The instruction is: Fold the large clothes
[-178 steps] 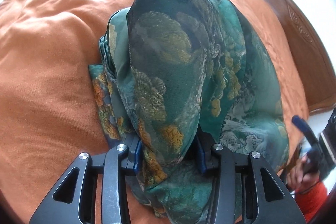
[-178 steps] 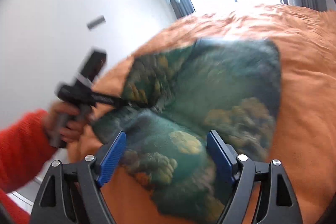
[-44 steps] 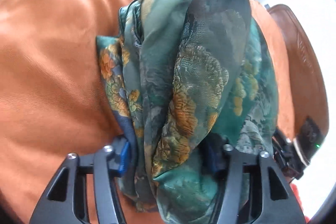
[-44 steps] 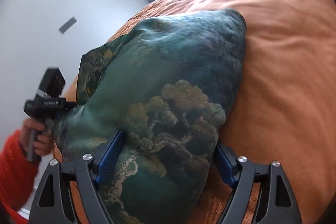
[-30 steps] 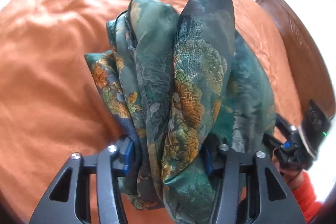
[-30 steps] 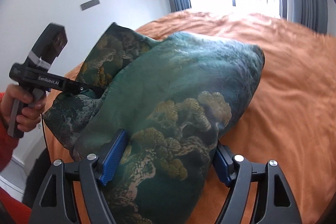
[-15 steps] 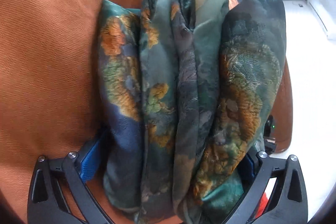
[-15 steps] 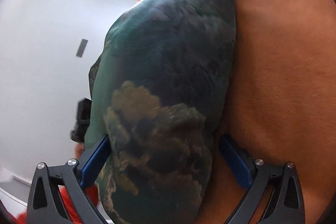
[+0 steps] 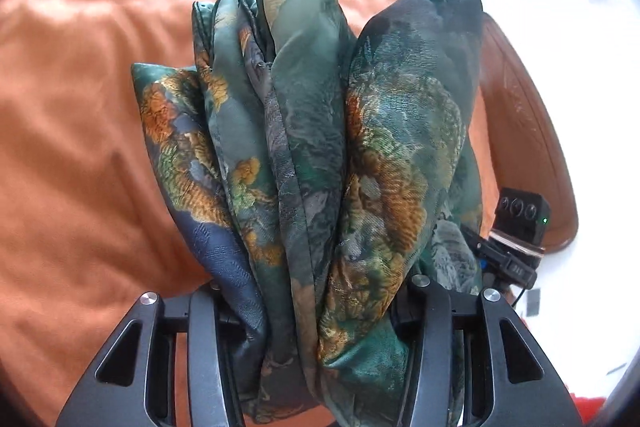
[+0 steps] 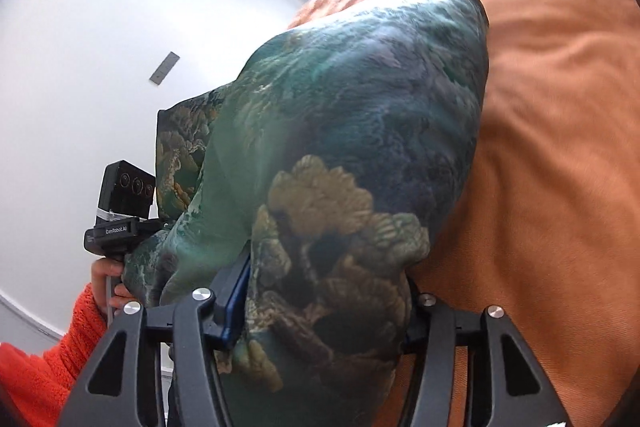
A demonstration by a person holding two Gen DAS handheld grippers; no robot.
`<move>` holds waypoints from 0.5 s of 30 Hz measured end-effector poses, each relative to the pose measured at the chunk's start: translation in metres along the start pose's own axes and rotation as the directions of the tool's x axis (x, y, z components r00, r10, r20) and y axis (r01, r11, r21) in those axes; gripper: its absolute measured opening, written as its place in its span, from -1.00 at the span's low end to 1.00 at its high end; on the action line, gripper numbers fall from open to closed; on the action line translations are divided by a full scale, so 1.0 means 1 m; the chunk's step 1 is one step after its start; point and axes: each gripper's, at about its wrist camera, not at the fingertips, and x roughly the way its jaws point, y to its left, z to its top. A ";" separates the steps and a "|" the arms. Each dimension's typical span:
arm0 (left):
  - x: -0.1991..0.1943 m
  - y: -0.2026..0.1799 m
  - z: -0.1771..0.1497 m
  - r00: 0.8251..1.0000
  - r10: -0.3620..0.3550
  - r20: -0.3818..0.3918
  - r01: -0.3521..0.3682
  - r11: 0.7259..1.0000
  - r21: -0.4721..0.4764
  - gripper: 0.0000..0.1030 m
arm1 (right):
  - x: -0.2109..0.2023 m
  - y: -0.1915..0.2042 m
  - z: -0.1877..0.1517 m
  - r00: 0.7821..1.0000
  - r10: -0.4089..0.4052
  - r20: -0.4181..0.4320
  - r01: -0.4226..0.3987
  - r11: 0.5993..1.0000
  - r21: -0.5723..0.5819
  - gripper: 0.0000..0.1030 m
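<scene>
Fingers (image 9: 204, 343) of my left gripper (image 9: 316, 311) are clenched on the garment (image 9: 304, 155): black, flat-sided metal links with round silver rivets, and the cloth fills the whole gap between them. From the left wrist view I count several thick vertical folds bunched side by side, each rounded at the top like a soft lobe. Fabric is a woven brocade with a slight sheen, deep green and slate blue, patterned with orange and gold clumps resembling tree crowns; a dark piped edge runs along one fold near the top.

My right gripper (image 10: 324, 299) is likewise grasping the garment (image 10: 360, 115). One blue pad (image 10: 236, 291) shows at the left finger, pressed against the cloth; the opposite pad is hidden under the fabric. Here the cloth presents a broad, smooth, taut face, teal shading to dark blue, with a large tan scalloped motif low down.

Garment hangs between the two grippers over the bed (image 9: 72, 115), whose orange cover is matte and softly creased. Whether the cloth touches the cover I cannot tell.

Brown carved wooden headboard (image 9: 528, 147) curves at the right edge of the left view. Orange knit sleeve (image 10: 52, 359) shows low left in the right view.
</scene>
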 end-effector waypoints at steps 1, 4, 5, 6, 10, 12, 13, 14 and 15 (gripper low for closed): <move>-0.004 -0.010 0.001 1.000 -0.006 0.014 0.005 1.000 0.020 -0.09 | -0.003 0.004 -0.001 1.000 0.002 0.014 -0.001 1.000 -0.014 0.08; -0.005 -0.019 0.019 0.999 -0.029 0.043 0.026 0.998 0.051 -0.09 | -0.017 0.009 -0.001 0.998 -0.002 0.069 0.007 0.998 -0.068 0.08; -0.002 -0.021 0.029 0.998 -0.037 0.053 0.034 0.998 0.058 -0.09 | -0.015 0.008 0.002 0.997 -0.004 0.079 0.010 0.997 -0.079 0.08; 0.003 -0.019 0.035 0.998 -0.039 0.055 0.035 0.998 0.060 -0.09 | -0.013 0.006 0.006 0.996 -0.007 0.090 0.014 0.996 -0.085 0.08; 0.030 -0.018 0.065 0.997 -0.054 0.060 0.050 0.996 0.067 -0.09 | -0.014 -0.001 0.027 0.993 -0.021 0.117 0.032 0.995 -0.093 0.08; 0.051 -0.016 0.077 0.997 -0.052 0.051 0.049 0.997 0.060 -0.09 | -0.020 -0.006 0.038 0.993 -0.021 0.112 0.030 0.996 -0.080 0.08; 0.058 -0.012 0.085 0.998 -0.051 0.047 0.049 0.997 0.058 -0.08 | -0.021 -0.009 0.040 0.994 -0.025 0.111 0.033 0.997 -0.075 0.08; 0.065 -0.009 0.091 0.998 -0.053 0.041 0.051 0.997 0.051 -0.07 | -0.022 -0.009 0.040 0.994 -0.026 0.106 0.034 0.997 -0.069 0.08; 0.075 0.000 0.096 0.998 -0.056 0.031 0.055 0.998 0.041 -0.06 | -0.021 -0.013 0.041 0.994 -0.031 0.101 0.038 0.997 -0.063 0.08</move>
